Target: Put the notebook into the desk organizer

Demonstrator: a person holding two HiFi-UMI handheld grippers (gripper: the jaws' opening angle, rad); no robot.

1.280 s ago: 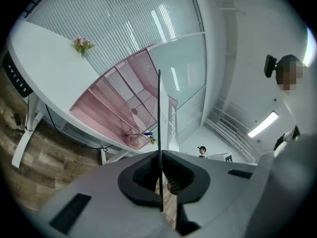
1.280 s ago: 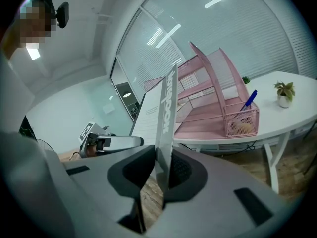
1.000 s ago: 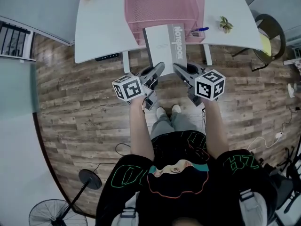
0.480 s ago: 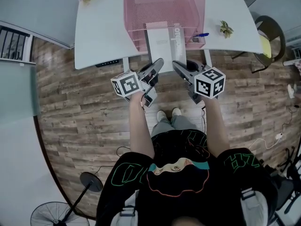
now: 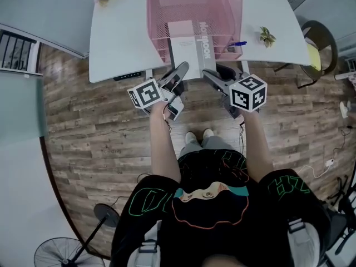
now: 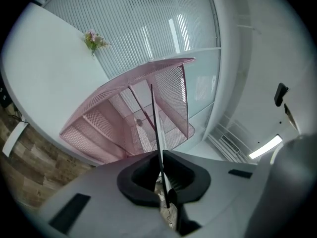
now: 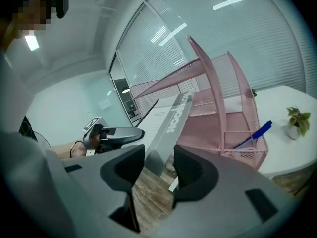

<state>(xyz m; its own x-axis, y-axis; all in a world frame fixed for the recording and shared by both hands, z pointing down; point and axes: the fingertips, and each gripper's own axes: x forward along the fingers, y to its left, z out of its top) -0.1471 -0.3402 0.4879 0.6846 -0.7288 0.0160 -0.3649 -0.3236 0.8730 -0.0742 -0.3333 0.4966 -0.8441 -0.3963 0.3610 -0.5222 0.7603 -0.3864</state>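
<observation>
The gray notebook (image 5: 192, 48) lay tilted, its far end inside the pink mesh desk organizer (image 5: 160, 9) on the white tabletop (image 5: 118, 38) and its near end jutting past the tabletop's edge. The left hand-held gripper (image 5: 182, 70) was clamped on the notebook's near left edge. The right hand-held gripper (image 5: 213, 72) was opening, its pads clear of the spine corner just ahead of them.

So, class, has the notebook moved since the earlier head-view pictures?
Yes. The notebook has slid forward, deeper into the pink desk organizer; less of it now overhangs the front edge of the white desk.
</observation>
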